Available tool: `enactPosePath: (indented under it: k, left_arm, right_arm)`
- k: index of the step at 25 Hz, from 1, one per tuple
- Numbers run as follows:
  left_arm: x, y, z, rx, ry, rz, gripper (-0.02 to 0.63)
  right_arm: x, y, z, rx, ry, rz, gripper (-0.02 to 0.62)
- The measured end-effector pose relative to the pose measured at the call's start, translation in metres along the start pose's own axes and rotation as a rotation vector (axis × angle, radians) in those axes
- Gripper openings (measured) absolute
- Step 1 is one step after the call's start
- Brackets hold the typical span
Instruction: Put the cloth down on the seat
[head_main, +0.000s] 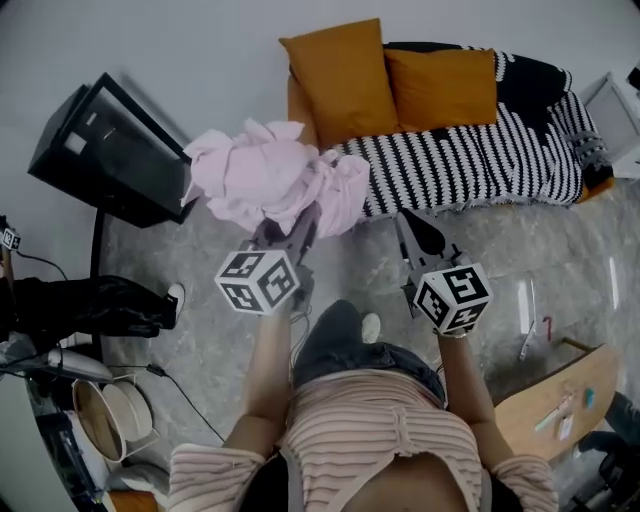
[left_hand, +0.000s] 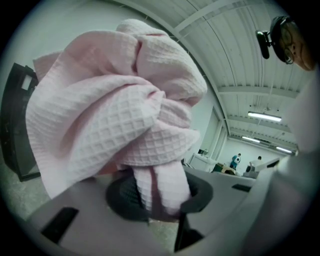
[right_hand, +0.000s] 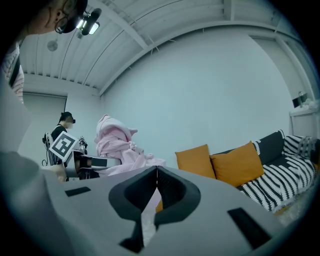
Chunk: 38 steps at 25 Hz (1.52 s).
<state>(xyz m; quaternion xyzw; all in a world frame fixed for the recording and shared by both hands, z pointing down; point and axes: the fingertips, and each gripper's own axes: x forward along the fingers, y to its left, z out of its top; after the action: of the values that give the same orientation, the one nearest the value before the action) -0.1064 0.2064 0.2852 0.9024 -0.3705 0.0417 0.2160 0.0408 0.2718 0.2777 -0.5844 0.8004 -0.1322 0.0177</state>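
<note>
Cloth (head_main: 268, 172), pink waffle-weave, clamped in left gripper (left_hand: 161, 199) | right gripper (right_hand: 156, 189) closed, empty | sofa (head_main: 296, 100) holds striped blanket (head_main: 480, 155), two orange cushions (head_main: 345, 75) | round basket (head_main: 82, 398) contents unclear

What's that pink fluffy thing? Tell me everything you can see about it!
The pink cloth looks soft, with a waffle pattern of tiny squares. It is scrunched into a loose bundle. The left gripper pinches a folded bit at its bottom and holds it up in the air. Nothing else seems to touch it. It is not on the striped sofa seat yet.
</note>
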Motion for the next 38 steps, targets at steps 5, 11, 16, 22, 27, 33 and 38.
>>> enactPosePath:
  k: [5,11,16,22,27,33,38]
  left_arm:
    - [0.008,0.002,0.012,-0.006,-0.016,0.005,0.115]
    - [0.031,0.014,0.026,-0.013,-0.025,0.016,0.115]
    - [0.068,0.023,0.040,-0.017,-0.007,0.017,0.115]
    - [0.079,0.041,0.032,-0.011,-0.011,-0.003,0.115]
    - [0.124,0.073,0.039,-0.028,0.003,-0.006,0.115]
    - [0.184,0.114,0.064,-0.057,0.054,0.002,0.115]
    - [0.223,0.144,0.073,-0.080,0.087,-0.008,0.115]
  right_arm:
    - [0.004,-0.010,0.006,-0.001,0.003,-0.015,0.009]
    - [0.019,-0.033,0.016,0.008,-0.003,-0.039,0.009]
    - [0.045,-0.058,0.024,0.022,0.022,-0.046,0.008]
    - [0.062,-0.057,0.009,0.011,0.020,-0.054,0.009]
    - [0.107,-0.082,0.007,0.015,0.038,-0.066,0.009]
    - [0.181,-0.113,0.023,0.027,0.092,-0.065,0.009]
    - [0.232,-0.131,0.030,0.025,0.110,-0.066,0.009]
